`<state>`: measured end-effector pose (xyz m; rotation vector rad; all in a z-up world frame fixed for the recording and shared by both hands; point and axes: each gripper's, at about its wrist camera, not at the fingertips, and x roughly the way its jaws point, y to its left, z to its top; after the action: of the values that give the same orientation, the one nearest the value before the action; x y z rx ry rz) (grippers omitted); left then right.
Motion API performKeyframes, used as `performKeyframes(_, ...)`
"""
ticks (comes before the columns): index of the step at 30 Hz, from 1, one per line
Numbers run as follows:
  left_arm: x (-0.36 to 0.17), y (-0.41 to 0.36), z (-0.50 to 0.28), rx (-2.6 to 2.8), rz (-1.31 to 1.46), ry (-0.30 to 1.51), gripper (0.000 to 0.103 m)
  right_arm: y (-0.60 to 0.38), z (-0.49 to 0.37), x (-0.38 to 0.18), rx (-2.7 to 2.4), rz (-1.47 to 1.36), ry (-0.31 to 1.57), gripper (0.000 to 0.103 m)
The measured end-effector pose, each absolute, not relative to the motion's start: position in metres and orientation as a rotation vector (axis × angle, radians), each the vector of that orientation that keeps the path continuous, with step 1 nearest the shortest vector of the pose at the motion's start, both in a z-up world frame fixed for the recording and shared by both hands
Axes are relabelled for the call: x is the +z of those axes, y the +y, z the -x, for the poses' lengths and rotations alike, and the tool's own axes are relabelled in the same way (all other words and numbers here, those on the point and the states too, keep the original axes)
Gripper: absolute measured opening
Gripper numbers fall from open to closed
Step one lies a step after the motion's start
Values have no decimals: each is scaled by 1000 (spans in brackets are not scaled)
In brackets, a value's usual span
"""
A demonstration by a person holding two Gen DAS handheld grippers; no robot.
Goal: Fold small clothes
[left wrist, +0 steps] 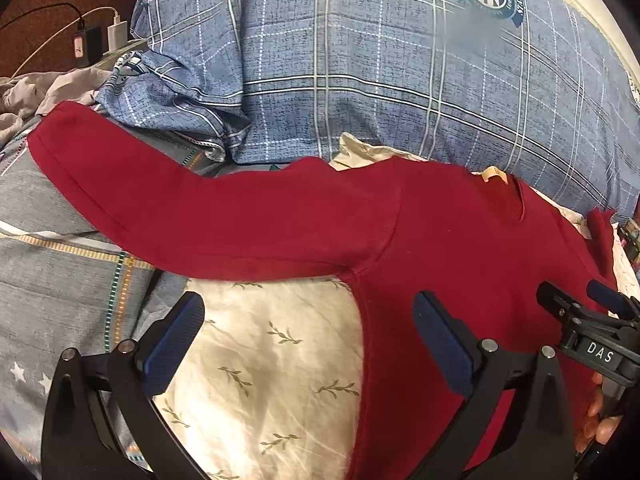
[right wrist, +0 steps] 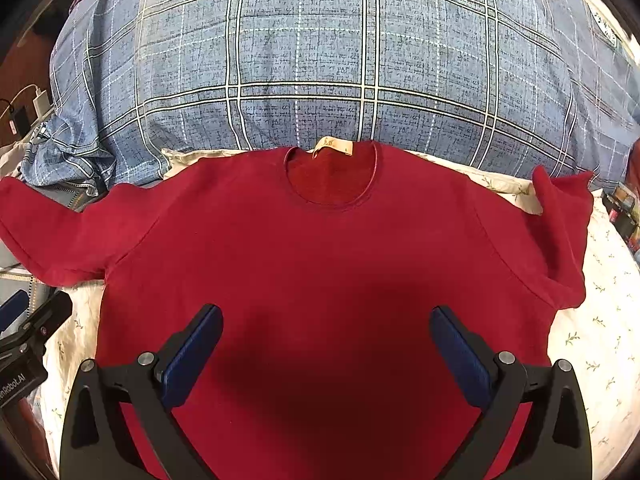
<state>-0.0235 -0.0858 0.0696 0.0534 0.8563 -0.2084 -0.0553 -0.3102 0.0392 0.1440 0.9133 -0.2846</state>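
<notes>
Sweater (right wrist: 320,256) flat beneath open right claw (right wrist: 326,344); left claw (left wrist: 308,332) open at its side seam.

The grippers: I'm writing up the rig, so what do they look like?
Both the left gripper and the right gripper have black angular frames with silver pivot bolts and flat, dark blue ribbed fingers. The left wrist view shows white "DAS" lettering on the right gripper's body; the right wrist view shows partial white lettering on the left one.

We count one red sweater (right wrist: 320,264) with two sleeves, one blue plaid pillow (right wrist: 304,52), one cream leaf-print sheet (left wrist: 264,364), two grippers, left (left wrist: 308,340) and right (right wrist: 326,344), and two chargers (left wrist: 100,40) on the far side.
</notes>
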Motion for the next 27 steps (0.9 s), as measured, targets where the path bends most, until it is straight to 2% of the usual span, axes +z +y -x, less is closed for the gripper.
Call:
performKeyframes(20, 72, -49, 8, -128, -18, 849, 103, -294, 49, 37, -257, -132, 917, 102)
performKeyframes(27, 94, 3, -16, 2, 44, 812, 103, -293, 49, 37, -244, -135, 920, 102)
